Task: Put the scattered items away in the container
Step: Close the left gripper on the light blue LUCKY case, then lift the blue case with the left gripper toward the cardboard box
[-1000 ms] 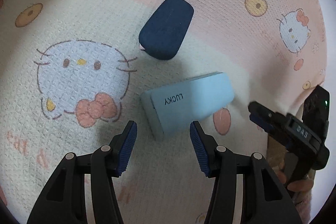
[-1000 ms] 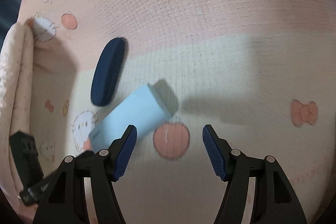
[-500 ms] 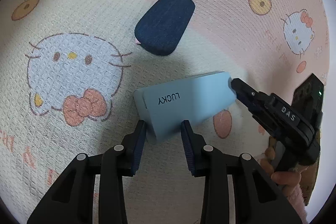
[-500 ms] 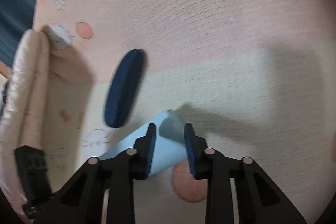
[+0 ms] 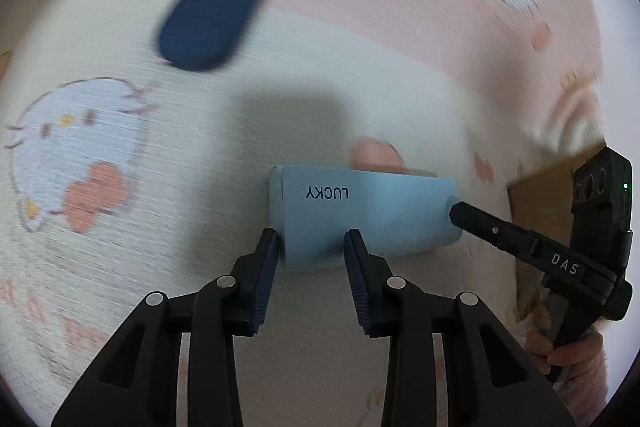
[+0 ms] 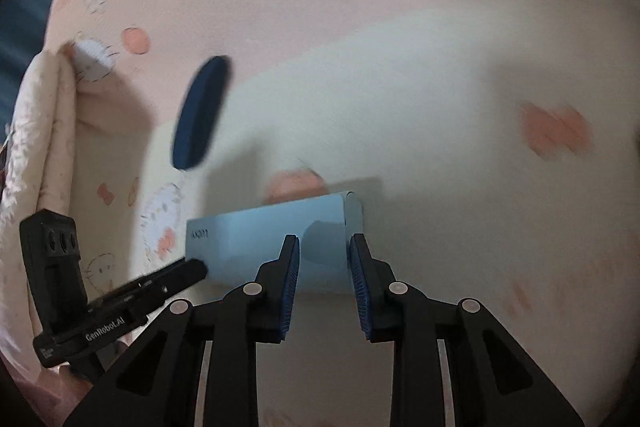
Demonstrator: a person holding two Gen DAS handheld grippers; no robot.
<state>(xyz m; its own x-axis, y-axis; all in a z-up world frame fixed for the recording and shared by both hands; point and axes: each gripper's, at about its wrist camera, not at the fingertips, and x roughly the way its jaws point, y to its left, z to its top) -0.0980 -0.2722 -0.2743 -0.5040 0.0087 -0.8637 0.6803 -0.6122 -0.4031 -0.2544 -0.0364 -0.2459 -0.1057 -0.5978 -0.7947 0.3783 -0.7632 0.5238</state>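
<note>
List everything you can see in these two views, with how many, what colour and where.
box: one, light blue, printed LUCKY, lifted above the blanket, held at both ends
case: one, dark navy, oval, lying on the blanket beyond the box
blanket: one, pink and cream with cartoon cat and fruit prints, under everything; a folded edge at the left of the right wrist view
cardboard: one brown piece, at the right edge of the left wrist view, behind the right tool
left tool: one, black with blue pads, shut on the box's left end
right tool: one, black with blue pads, shut on the box's right end
hand: one, holding the right tool's handle, lower right
</note>
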